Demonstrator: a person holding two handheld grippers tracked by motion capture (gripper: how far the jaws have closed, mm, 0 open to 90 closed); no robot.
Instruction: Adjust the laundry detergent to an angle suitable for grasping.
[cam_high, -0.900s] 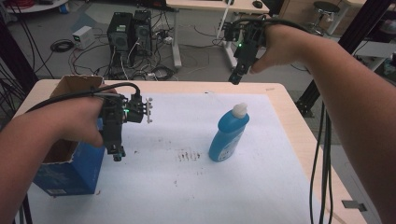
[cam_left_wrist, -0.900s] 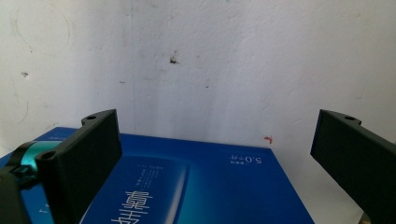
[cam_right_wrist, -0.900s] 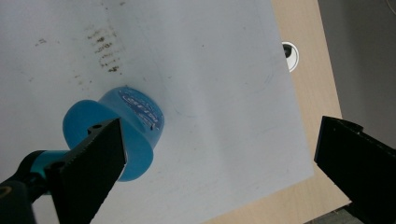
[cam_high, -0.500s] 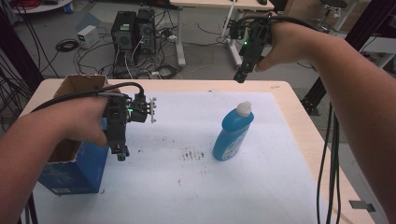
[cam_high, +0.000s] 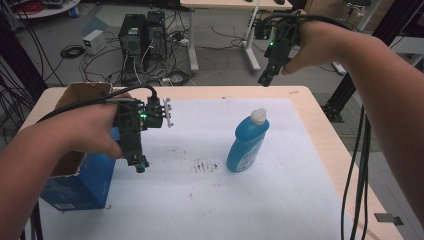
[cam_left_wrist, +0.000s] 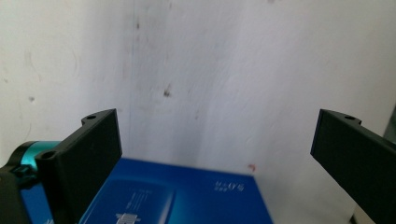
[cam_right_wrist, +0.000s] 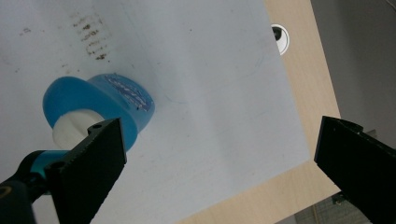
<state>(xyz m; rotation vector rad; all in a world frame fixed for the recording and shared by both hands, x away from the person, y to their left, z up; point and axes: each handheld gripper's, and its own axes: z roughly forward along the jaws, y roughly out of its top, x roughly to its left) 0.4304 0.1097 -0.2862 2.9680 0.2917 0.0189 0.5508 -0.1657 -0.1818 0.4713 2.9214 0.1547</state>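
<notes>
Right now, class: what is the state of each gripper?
Left gripper: open, holding nothing.
Right gripper: open, holding nothing.

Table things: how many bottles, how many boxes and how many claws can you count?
Blue bottle with a white cap: 1
Blue cardboard box, open at the top: 1
Claws: 2, the left claw by the box and the right claw up above the bottle
Total: 4
</notes>
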